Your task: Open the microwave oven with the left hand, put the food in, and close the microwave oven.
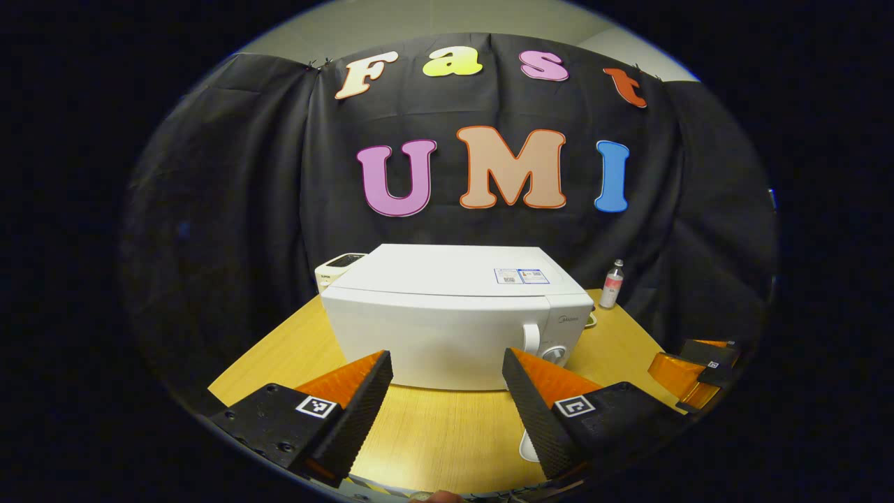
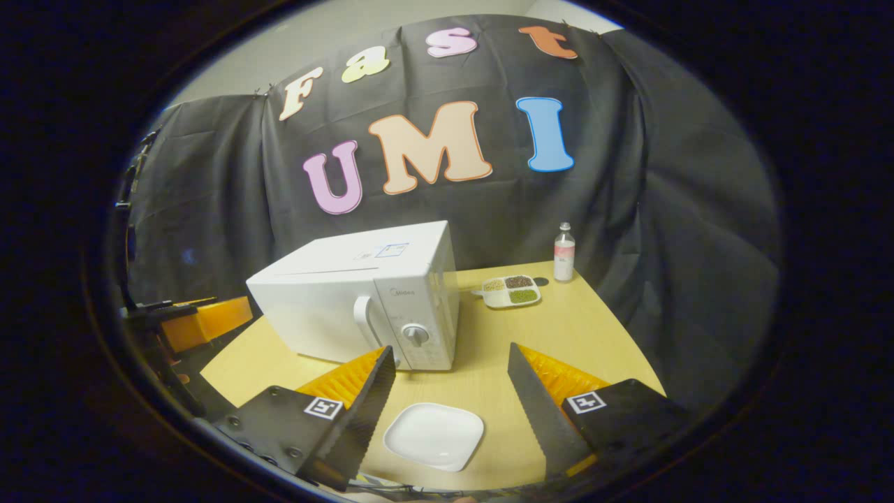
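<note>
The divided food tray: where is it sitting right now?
In the right gripper view, the divided food tray sits on the table, to the right of the microwave and just left of the small bottle.

In the left gripper view the white plate point(image 1: 529, 446) is mostly hidden behind a finger, just a sliver showing. The cream appliance point(image 1: 338, 269) peeks out from behind the microwave point(image 1: 454, 314). The other gripper point(image 1: 691, 370) is cut off at the edge. The bottle point(image 2: 563, 252) label is too small to make out.
</note>
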A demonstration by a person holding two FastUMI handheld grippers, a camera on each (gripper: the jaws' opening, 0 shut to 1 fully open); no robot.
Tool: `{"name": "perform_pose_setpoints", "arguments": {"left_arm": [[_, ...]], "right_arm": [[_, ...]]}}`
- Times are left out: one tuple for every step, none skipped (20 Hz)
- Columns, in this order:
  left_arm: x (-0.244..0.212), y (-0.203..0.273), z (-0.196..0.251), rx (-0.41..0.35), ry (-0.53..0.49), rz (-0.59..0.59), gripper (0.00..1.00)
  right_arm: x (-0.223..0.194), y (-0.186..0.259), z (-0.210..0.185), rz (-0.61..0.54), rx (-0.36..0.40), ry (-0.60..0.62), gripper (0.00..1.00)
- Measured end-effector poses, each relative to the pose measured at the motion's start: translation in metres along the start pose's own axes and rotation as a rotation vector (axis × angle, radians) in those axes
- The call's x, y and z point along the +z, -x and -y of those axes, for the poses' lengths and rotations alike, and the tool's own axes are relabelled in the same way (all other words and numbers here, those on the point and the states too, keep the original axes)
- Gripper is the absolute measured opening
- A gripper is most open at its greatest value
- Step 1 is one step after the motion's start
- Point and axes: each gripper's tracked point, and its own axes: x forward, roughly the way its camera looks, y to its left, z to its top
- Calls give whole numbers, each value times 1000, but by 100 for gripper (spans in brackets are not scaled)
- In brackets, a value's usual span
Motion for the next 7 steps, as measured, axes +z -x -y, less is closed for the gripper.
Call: {"name": "perform_pose_setpoints", "arguments": {"left_arm": [[2,0,0,-2,-2,4,98],[4,0,0,-2,-9,7,98],[6,-1,0,-2,-20,11,98],[7,0,-1,-1,-32,16,98],[7,-1,-2,1,-41,17,98],[8,-1,-2,1,-46,18,98],[8,-2,-1,1,-46,20,98]], "right_arm": [[0,-1,0,1,1,0,100],[-1,-2,0,-1,1,-2,92],[-1,-3,0,-3,1,-4,92],[-1,-3,1,-4,0,-6,92],[0,-4,2,-4,-2,-7,92],[0,-4,3,-3,-4,-7,92],[0,-4,3,-3,-5,-7,92]]}}
